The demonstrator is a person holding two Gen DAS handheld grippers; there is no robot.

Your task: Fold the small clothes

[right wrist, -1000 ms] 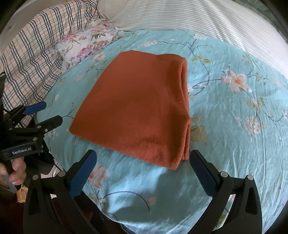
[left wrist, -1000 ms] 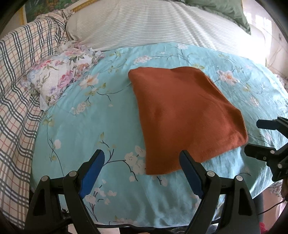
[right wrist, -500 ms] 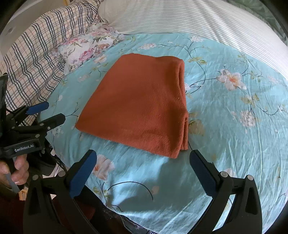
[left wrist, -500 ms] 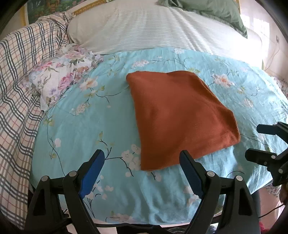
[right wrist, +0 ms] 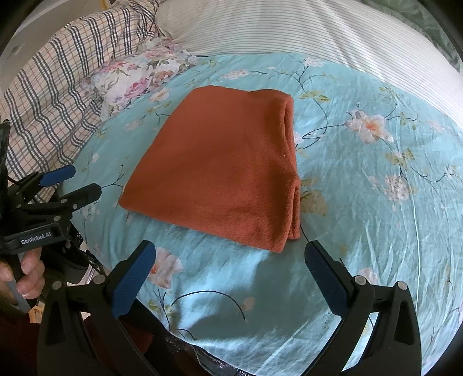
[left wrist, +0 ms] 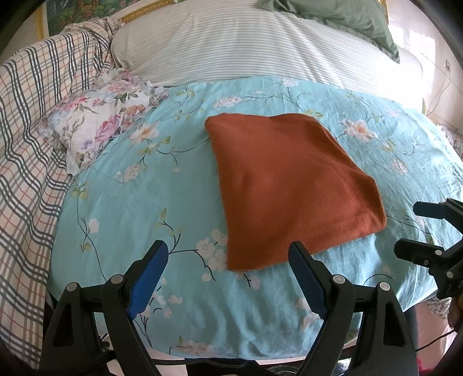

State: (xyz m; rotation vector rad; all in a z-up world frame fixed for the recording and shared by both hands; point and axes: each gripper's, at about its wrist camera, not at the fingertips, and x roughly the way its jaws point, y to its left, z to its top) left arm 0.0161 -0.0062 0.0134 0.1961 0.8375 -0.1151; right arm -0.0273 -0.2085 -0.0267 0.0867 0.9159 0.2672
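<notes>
A rust-orange garment (left wrist: pixel 289 188) lies folded into a flat rectangle (right wrist: pixel 222 170) on the light-blue floral sheet (left wrist: pixel 162 202). Its layered fold edge shows along the right side in the right wrist view. My left gripper (left wrist: pixel 228 251) hovers open near the sheet's front edge, just short of the garment's near corner, with nothing between its blue pads. My right gripper (right wrist: pixel 231 251) is open too, in front of the garment's near edge and clear of it. Each gripper shows in the other's view: the right one (left wrist: pixel 405 228) at the right edge, the left one (right wrist: pixel 78 182) at the left with a hand on its handle.
A floral pillowcase (left wrist: pixel 98 115) lies bunched at the sheet's far left. A checked blanket (left wrist: pixel 26 144) covers the left side, a striped duvet (left wrist: pixel 246 49) lies behind, and a green pillow (left wrist: pixel 341 17) is at the back. The sheet's front edge (left wrist: pixel 231 353) drops off just below my grippers.
Both grippers have drawn back a little from the garment, so it sits slightly farther away in both views. The garment itself has not moved, and both grippers stayed open.
</notes>
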